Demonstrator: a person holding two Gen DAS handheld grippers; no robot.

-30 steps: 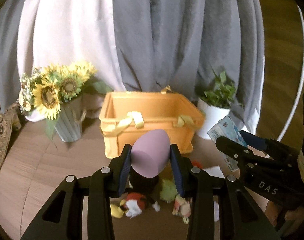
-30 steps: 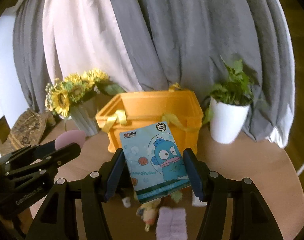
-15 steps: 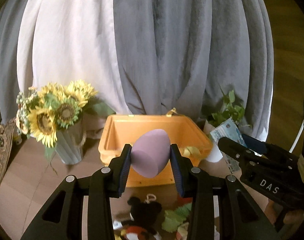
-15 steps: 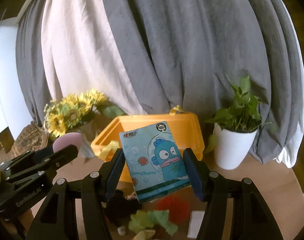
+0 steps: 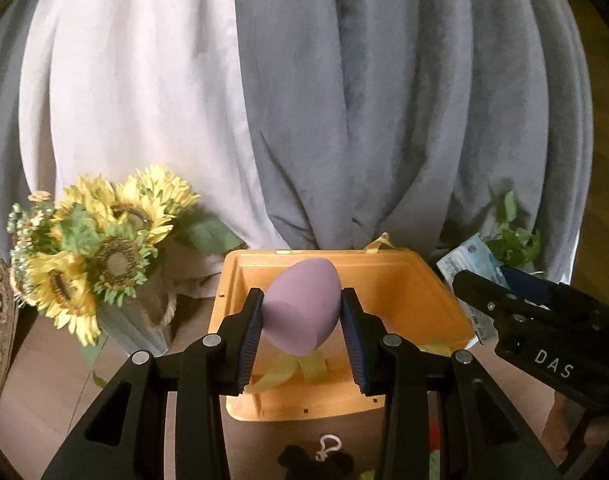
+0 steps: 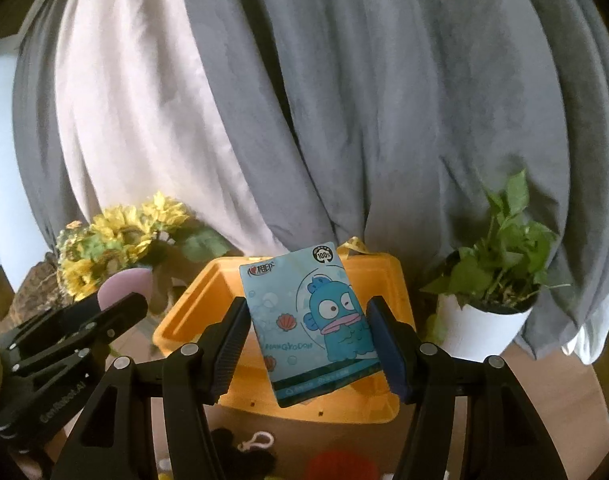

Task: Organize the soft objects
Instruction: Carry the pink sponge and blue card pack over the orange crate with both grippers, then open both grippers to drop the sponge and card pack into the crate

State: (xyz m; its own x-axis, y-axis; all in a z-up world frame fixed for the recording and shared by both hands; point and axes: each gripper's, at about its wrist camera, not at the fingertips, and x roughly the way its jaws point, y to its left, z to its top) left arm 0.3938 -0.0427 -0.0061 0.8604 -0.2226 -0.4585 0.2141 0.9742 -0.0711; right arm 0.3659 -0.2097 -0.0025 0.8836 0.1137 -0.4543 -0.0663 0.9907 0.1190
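My left gripper [image 5: 302, 334] is shut on a purple egg-shaped sponge [image 5: 302, 310], held over the open orange basket [image 5: 428, 292]. My right gripper [image 6: 310, 350] is shut on a blue tissue pack with a cartoon fish [image 6: 312, 320], held above the same basket [image 6: 184, 328]. The right gripper also shows at the right of the left wrist view [image 5: 516, 320], and the left gripper with the sponge [image 6: 122, 284] shows at the left of the right wrist view. A black plush with a white clip [image 5: 316, 458] lies on the table before the basket.
A vase of sunflowers [image 5: 100, 256] stands left of the basket. A white pot with a green plant [image 6: 488, 300] stands to its right. Grey and white curtains hang behind. A red soft thing [image 6: 340, 466] lies near the front on the wooden table [image 6: 552, 396].
Both grippers have risen and moved forward towards the basket, so its inside now shows below the sponge and the tissue pack. The toys on the table have slid down out of view.
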